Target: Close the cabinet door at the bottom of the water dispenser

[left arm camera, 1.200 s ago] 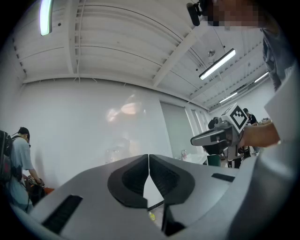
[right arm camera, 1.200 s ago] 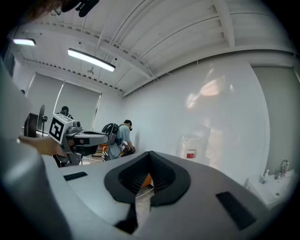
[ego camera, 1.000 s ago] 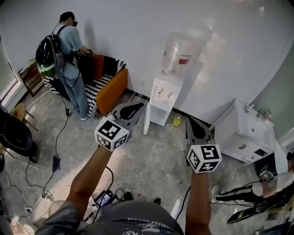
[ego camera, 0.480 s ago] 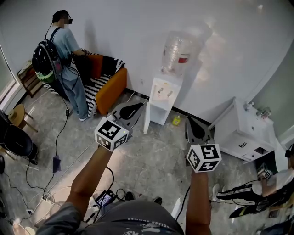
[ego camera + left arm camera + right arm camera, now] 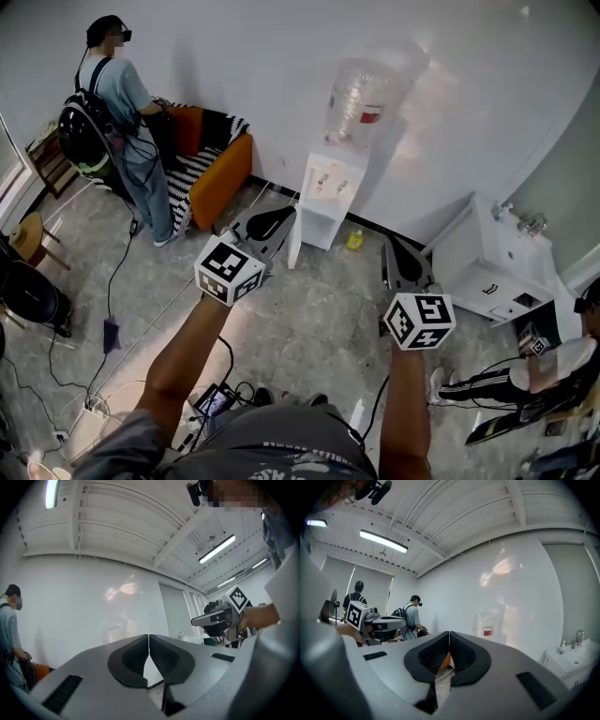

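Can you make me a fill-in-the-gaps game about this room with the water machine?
1. The door at the bottom of the dispenser is swung ____.
2. The side of the sofa is coloured ____.
3. The small thing on the floor by the dispenser is ____.
4. The left gripper and right gripper both have their jaws ____.

Missing words: open; orange; yellow; shut
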A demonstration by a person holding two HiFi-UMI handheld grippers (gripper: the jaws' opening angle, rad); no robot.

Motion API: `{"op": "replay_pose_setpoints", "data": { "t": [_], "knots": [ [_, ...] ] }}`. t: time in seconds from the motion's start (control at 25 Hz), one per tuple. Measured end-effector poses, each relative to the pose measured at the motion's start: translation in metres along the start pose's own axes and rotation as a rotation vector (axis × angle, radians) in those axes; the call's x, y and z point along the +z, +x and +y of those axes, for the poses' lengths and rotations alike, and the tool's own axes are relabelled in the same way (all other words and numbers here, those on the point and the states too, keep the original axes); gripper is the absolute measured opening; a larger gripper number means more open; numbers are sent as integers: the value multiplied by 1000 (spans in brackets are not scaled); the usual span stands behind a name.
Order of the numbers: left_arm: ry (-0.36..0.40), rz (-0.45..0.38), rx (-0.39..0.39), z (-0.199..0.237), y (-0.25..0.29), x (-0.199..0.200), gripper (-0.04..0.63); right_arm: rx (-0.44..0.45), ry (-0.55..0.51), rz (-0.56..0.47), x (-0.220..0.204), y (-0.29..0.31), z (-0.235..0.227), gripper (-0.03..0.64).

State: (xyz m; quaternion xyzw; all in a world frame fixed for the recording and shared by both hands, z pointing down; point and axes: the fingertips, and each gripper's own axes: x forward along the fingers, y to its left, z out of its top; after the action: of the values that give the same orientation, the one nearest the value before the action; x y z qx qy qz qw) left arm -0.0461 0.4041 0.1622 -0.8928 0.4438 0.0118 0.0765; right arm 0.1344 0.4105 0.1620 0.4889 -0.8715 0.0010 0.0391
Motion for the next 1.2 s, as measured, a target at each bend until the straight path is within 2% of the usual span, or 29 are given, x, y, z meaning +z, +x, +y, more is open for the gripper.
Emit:
{"op": "replay_pose_setpoints", "data": {
  "t": [0.36,0.68,0.96,1.2],
  "knots": [
    [-6,20,1,9,11,-11,21,-3,17,7,-8,14,-13,29],
    [-11,32,101,25,21,-23,21,59,20,4,-14,48,-38,28],
    [-11,72,157,44,68,-34,21,123,43,18,-16,97,-80,29],
    [4,91,241,63,93,-38,21,199,39,2,-9,138,-109,29]
  ]
}}
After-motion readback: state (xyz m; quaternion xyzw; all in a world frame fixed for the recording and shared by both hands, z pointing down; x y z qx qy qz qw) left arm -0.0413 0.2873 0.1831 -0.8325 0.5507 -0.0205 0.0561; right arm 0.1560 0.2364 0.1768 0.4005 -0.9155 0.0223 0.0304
